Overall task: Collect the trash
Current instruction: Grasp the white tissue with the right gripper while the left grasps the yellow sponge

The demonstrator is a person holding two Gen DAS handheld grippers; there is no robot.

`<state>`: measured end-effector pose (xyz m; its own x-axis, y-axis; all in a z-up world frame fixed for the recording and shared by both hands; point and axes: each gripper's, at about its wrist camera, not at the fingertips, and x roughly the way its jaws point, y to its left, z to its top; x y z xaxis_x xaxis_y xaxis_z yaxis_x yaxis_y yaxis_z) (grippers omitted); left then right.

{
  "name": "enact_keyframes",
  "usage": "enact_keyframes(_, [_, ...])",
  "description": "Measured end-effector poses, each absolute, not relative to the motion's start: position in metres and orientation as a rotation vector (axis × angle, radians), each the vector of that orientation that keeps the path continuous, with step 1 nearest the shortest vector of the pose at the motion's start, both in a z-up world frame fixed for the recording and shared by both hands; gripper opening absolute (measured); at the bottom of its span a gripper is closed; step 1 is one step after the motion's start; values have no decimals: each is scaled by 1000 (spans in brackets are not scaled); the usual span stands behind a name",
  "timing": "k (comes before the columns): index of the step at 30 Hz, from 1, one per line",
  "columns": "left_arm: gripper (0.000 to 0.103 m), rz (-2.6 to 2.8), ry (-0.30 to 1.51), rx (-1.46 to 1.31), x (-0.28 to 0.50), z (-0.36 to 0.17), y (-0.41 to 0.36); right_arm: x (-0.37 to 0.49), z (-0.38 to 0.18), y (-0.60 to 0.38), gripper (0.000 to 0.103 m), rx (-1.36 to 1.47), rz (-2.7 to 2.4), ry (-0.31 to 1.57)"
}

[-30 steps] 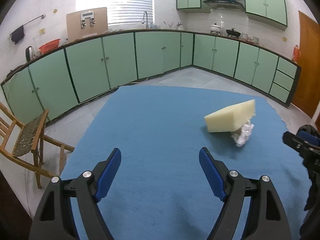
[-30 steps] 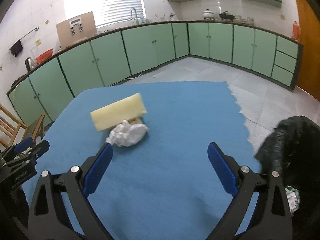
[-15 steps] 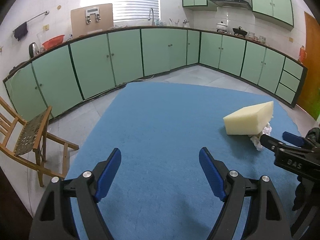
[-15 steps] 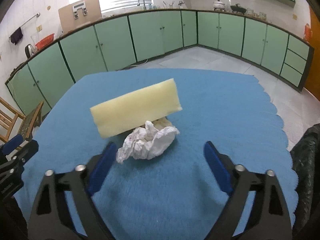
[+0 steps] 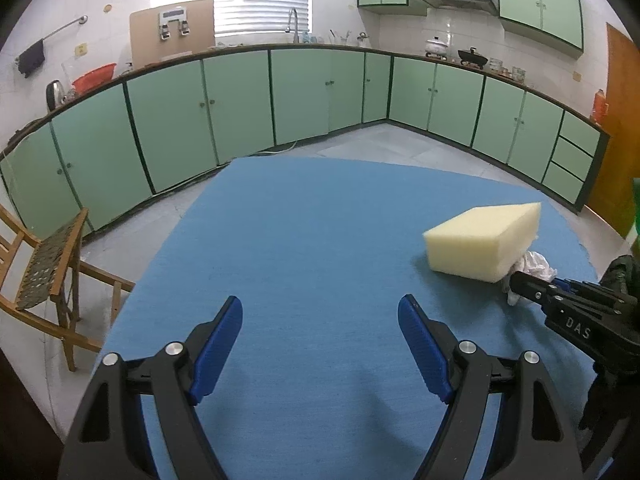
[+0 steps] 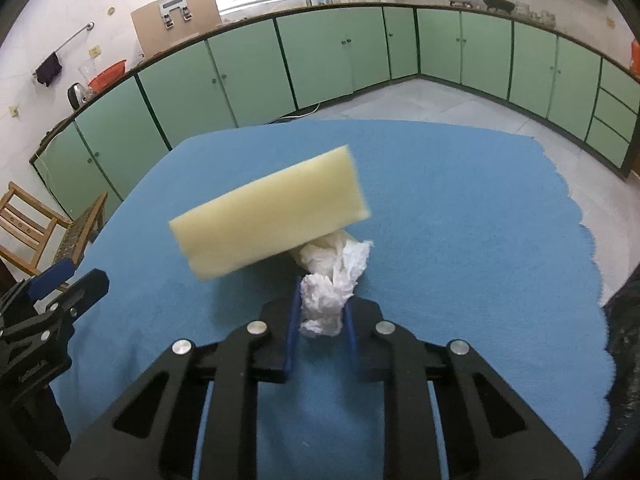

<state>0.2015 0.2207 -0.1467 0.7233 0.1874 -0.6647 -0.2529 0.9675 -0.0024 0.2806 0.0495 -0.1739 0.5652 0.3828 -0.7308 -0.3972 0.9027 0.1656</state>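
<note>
left gripper (image 5: 320,344): jaws wide, empty | right gripper (image 6: 322,312): jaws closing on tissue

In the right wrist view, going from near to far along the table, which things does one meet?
Right gripper, its jaws closing on the paper → crumpled white paper → yellow sponge block → far edge of the blue tablecloth.

You see a pale yellow sponge (image 6: 268,216), white crumpled tissue (image 6: 332,276), a plain blue worktop (image 6: 460,208) and mint-green cabinets (image 6: 320,60).
</note>
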Motion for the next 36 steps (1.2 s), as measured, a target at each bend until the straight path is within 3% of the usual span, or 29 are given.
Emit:
enact_keyframes(28, [78, 90, 764, -68, 248, -162, 135, 271, -178, -49, 17, 26, 314, 810])
enact_keyframes(33, [71, 81, 794, -78, 261, -170, 131, 271, -185, -50, 17, 36, 311, 824])
enact_keyframes(36, [54, 53, 793, -72, 263, -170, 126, 273, -187, -50, 17, 44, 306, 833])
